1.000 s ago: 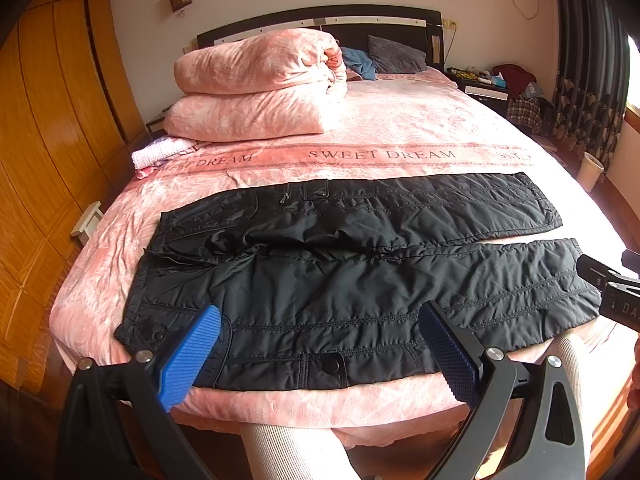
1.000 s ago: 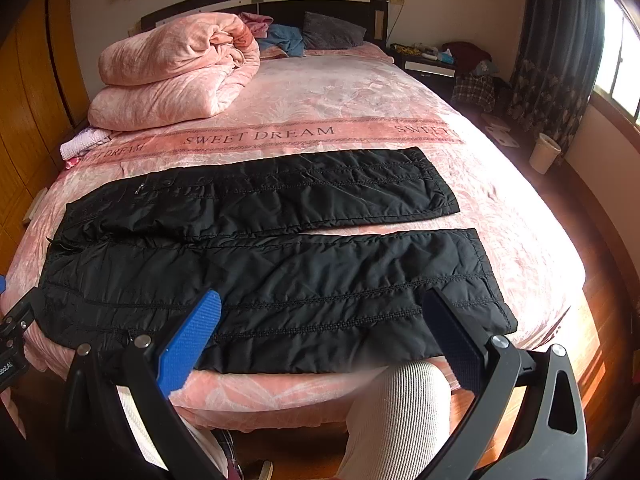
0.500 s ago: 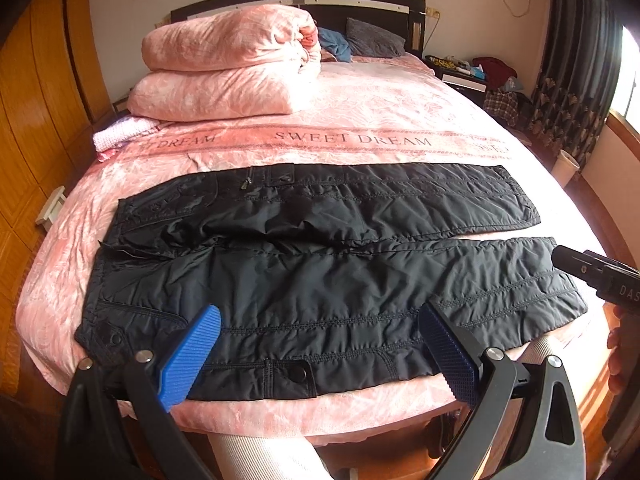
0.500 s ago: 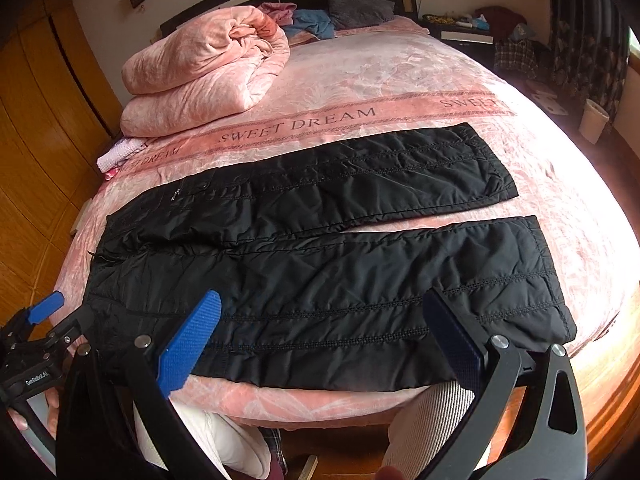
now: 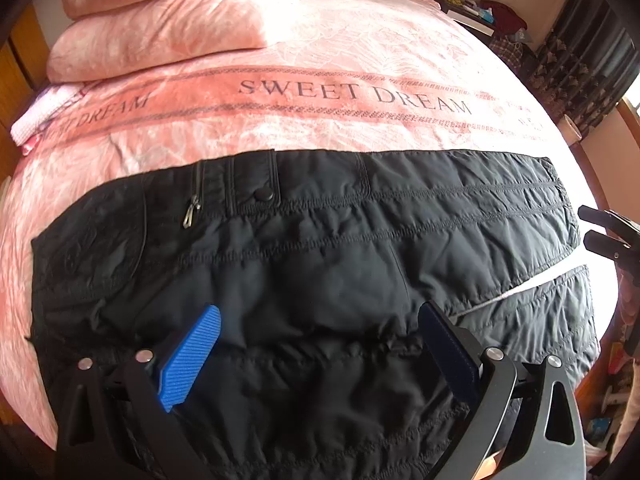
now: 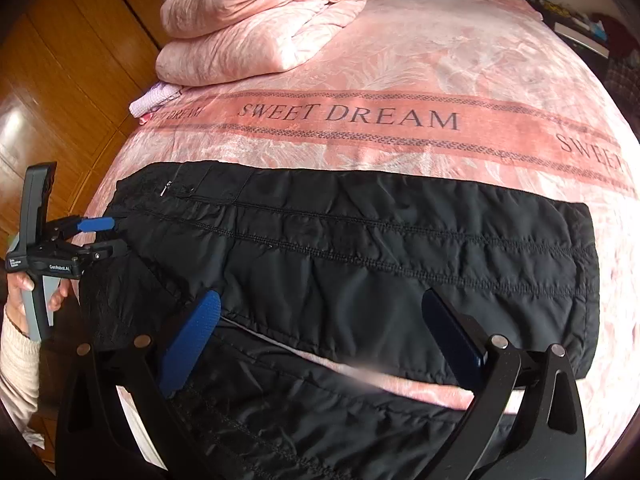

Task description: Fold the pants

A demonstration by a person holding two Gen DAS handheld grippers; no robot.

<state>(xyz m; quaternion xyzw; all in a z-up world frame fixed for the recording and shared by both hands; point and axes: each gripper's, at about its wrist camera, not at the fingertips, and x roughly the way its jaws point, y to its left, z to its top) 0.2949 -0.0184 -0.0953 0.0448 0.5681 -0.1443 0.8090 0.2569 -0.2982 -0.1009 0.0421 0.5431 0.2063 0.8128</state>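
Pants (image 5: 320,264): black quilted synthetic cloth, faint sheen; bedspread (image 5: 360,128): soft pink plush, matt; fingers (image 5: 188,360): ribbed blue pads on matt black plastic; wardrobe (image 6: 68,64): glossy wood.

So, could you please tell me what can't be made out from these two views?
- Near leg of the pants: right wrist view, its cuff is cut off by the lower edge and the right hand-held gripper.
- Waistband's near corner: left wrist view, hidden behind the left hand-held gripper.
- Zipper pull: too small to tell details.
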